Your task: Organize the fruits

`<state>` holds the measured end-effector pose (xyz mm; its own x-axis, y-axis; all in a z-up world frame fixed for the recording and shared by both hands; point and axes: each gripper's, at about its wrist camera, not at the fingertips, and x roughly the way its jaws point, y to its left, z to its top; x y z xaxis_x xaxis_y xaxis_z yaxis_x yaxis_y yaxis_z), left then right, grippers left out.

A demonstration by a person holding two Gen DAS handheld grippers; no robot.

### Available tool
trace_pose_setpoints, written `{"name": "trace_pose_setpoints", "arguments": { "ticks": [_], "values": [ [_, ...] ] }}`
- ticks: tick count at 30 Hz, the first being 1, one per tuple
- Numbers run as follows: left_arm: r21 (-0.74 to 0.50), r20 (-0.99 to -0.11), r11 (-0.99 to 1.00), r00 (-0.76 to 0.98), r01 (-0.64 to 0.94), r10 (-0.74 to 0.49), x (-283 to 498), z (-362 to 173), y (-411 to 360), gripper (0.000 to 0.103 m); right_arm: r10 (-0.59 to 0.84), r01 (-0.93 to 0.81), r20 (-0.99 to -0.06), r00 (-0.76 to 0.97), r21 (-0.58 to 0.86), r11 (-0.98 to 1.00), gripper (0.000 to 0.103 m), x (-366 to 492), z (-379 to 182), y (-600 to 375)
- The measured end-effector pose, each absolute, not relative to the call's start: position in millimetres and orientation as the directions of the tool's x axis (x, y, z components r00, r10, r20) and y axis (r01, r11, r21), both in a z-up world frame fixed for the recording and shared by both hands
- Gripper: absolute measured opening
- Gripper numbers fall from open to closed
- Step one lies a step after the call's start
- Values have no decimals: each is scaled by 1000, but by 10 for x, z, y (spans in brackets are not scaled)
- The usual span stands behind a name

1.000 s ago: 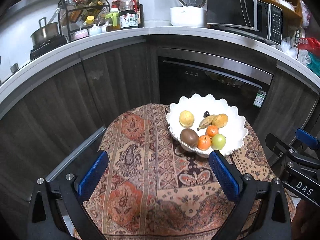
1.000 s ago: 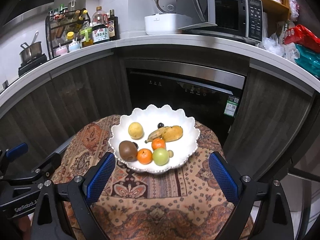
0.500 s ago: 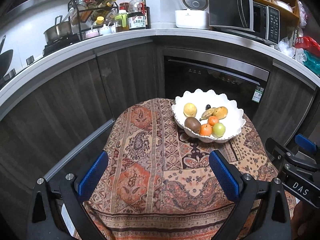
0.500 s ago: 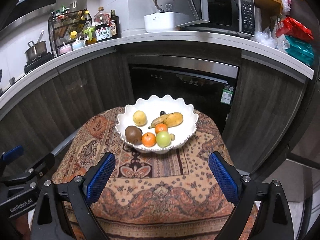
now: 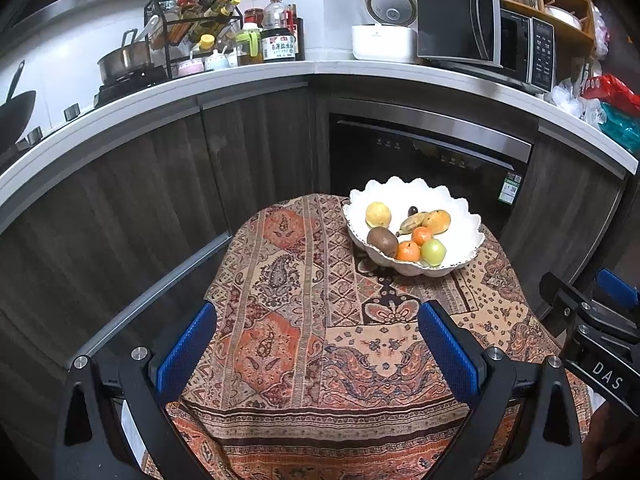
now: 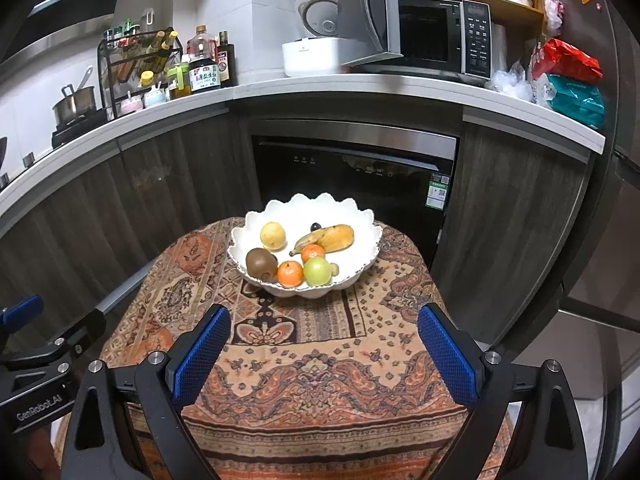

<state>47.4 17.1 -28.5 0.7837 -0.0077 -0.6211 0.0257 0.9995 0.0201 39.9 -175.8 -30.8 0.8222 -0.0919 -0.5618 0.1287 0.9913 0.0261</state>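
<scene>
1 white scalloped bowl (image 6: 362, 264) on 1 patterned cloth (image 6: 320, 360). In bowl: 2 tangerines (image 6: 291, 273), 1 kiwi (image 6: 261, 263), 1 green apple (image 6: 317, 271), 1 yellow round fruit (image 6: 273, 235), 1 banana (image 6: 307, 238), 1 mango (image 6: 338, 237), 1 dark grape (image 6: 316, 226), 1 small pale fruit (image 6: 334, 268). On counter: 1 microwave (image 6: 436, 36), 1 rice cooker (image 6: 316, 48), 1 pot (image 6: 74, 104). 2 grippers: left gripper (image 5: 316, 344), right gripper (image 6: 322, 346).

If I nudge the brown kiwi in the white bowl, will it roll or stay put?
The kiwi looks egg-shaped, so it would probably wobble rather than roll far. An orange beside it and the bowl wall would likely stop it.
</scene>
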Motion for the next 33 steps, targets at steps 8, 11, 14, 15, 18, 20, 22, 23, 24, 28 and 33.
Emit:
{"name": "trace_pose_setpoints", "arguments": {
  "ticks": [8, 11, 14, 15, 18, 20, 22, 23, 24, 28, 33],
  "values": [
    [20, -614, 1000, 789, 23, -6, 438, -281, 167, 102, -97, 138, -562, 821, 30, 990, 95, 357, -310, -1776],
    [21, -615, 999, 789, 26, -8, 437, -284, 168, 102, -95, 137, -564, 820, 33, 990, 95, 357, -312, -1781],
    [20, -612, 1000, 790, 22, -5, 426, -274, 159, 102, -96, 138, -565, 820, 32, 990, 95, 354, -320, -1779],
    [20, -612, 1000, 791, 23, -6, 423, -267, 153, 102, -96, 138, -566, 819, 32, 990, 95, 356, -323, -1779],
    [19, -612, 1000, 791, 23, -7, 422, -264, 147, 102, -91, 136, -566, 819, 38, 990, 95, 352, -331, -1778],
    [18, -614, 1000, 789, 25, -8, 424, -260, 136, 102, -93, 138, -566, 819, 36, 990, 95, 354, -329, -1776],
    [17, -614, 1000, 789, 25, -9, 424, -259, 131, 102, -94, 139, -565, 819, 36, 990, 95, 347, -330, -1776],
    [16, -615, 1000, 789, 26, -11, 424, -259, 130, 102, -93, 138, -566, 819, 36, 990, 95, 352, -329, -1779],
    [16, -615, 1000, 789, 26, -11, 426, -258, 127, 102, -92, 138, -566, 819, 38, 990, 95, 355, -328, -1781],
    [14, -615, 1000, 788, 25, -11, 429, -262, 125, 102, -91, 137, -567, 819, 38, 990, 95, 358, -329, -1778],
    [16, -616, 1000, 788, 25, -10, 432, -270, 138, 102, -89, 135, -568, 818, 40, 990, 95, 359, -333, -1771]
  ]
}}
